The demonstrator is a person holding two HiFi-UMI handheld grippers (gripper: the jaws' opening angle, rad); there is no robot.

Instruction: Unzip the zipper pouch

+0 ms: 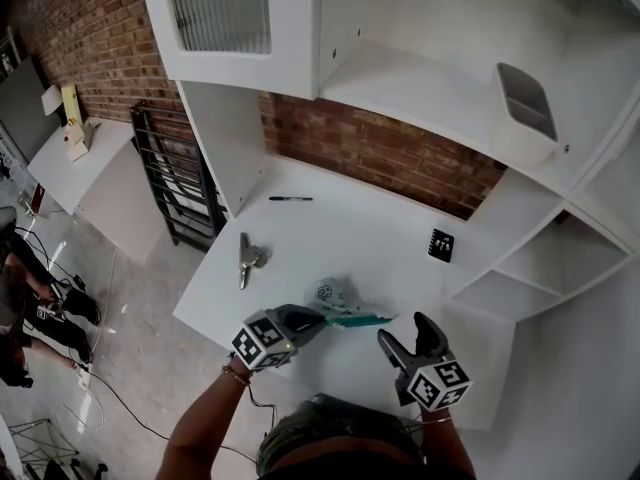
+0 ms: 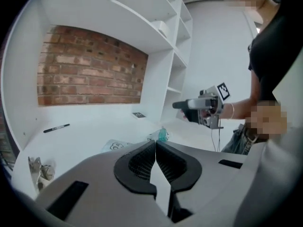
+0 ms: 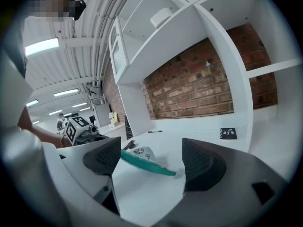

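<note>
Worktop (image 1: 340,233) centre left bare between pen (image 1: 291,199), metal clip (image 1: 247,258), black notebook (image 1: 441,245); headroom limited by shelf (image 1: 420,93) above; right side closed by partition (image 1: 490,223).

Grey left gripper (image 1: 320,320) and right gripper (image 1: 405,331) bear black ribbed fingers (image 3: 102,157) and black-and-white marker cubes (image 1: 262,340).

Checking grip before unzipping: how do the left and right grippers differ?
The left gripper is shut, pinching one end of the pouch; the right gripper is open, holding nothing. The left points sideways toward the right; the right points ahead at the wall. Both bear marker cubes.
</note>
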